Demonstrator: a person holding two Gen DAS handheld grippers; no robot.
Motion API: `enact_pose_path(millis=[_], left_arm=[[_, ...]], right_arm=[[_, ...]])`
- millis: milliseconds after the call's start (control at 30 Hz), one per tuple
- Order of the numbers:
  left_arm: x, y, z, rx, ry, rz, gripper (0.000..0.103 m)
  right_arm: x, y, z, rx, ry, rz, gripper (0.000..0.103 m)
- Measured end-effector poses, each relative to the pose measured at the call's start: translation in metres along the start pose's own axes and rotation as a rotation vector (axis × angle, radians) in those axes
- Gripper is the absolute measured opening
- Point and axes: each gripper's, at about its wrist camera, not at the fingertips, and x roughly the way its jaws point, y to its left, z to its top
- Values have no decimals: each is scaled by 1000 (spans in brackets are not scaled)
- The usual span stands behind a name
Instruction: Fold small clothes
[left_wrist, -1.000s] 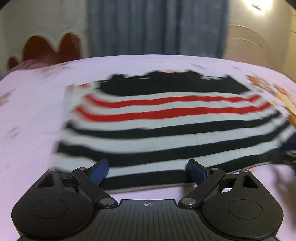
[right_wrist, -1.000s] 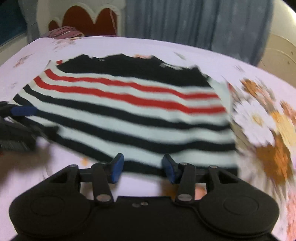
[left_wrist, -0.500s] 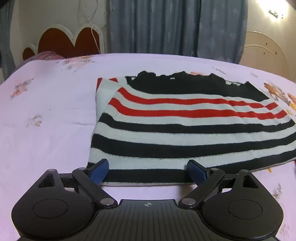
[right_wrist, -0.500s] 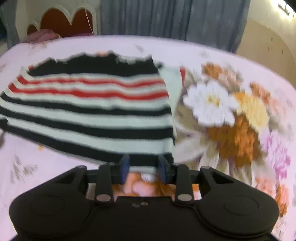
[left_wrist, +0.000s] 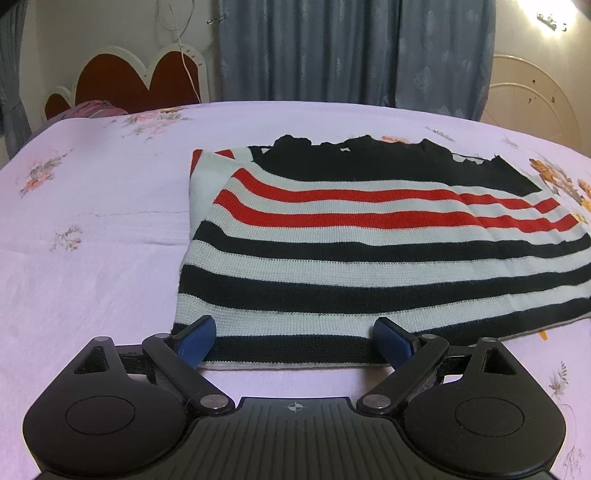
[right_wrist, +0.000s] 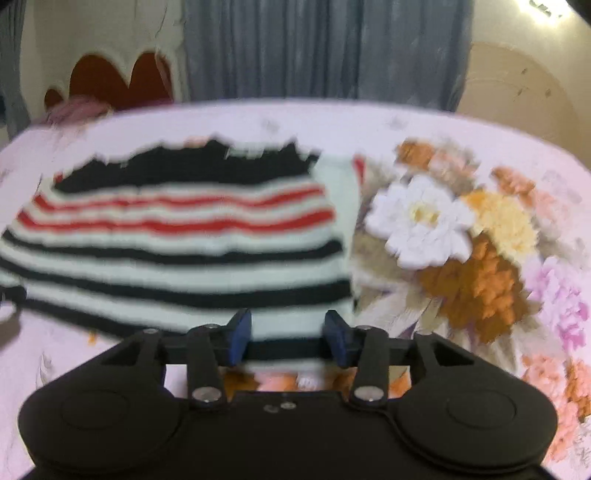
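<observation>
OBJ: striped sweater (left_wrist: 369, 251) flat on floral bedsheet (left_wrist: 92, 258), sleeves folded in | L gripper (left_wrist: 295, 338): jaws wide, released, at near hem | R gripper (right_wrist: 288, 336): jaws just reopened slightly, part-open, nothing clamped, over sweater's right hem corner; view blurred

Ribbed knit sweater (left_wrist: 369, 258), matt cotton bedsheet (left_wrist: 92, 258), matt-plastic tools.

Right gripper (right_wrist: 288, 336) shifted to sweater's (right_wrist: 184, 251) right corner, jaws reopening
</observation>
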Motion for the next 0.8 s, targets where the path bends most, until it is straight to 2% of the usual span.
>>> enact_pose_path(millis=[67, 467, 533, 567, 600, 633, 667, 733, 800], left_arm=[[0, 1, 0, 2, -1, -4, 91], [-9, 7, 3, -5, 18, -23, 91], [-21, 8, 1, -14, 0, 36, 91], [-29, 9, -1, -10, -16, 71, 91], [-35, 10, -5, -17, -24, 82, 91], [-40, 12, -9, -40, -23, 77, 91], [-44, 14, -14, -65, -22, 63, 91], [-51, 17, -23, -137, -23, 4, 91], [-53, 23, -32, -273, -23, -79, 87]], right_arm=[[-1, 3, -7, -38, -24, -12, 37], [-3, 2, -5, -15, -16, -19, 40], [-17, 0, -2, 21, -44, -16, 45], [-28, -3, -2, 44, -89, -4, 53], [-39, -5, -4, 57, -125, 6, 59], [-45, -6, -5, 60, -137, 17, 59], [-49, -6, -7, 60, -137, 30, 56], [-53, -6, -10, 61, -141, 60, 39], [-56, -4, -12, 64, -156, 77, 16]])
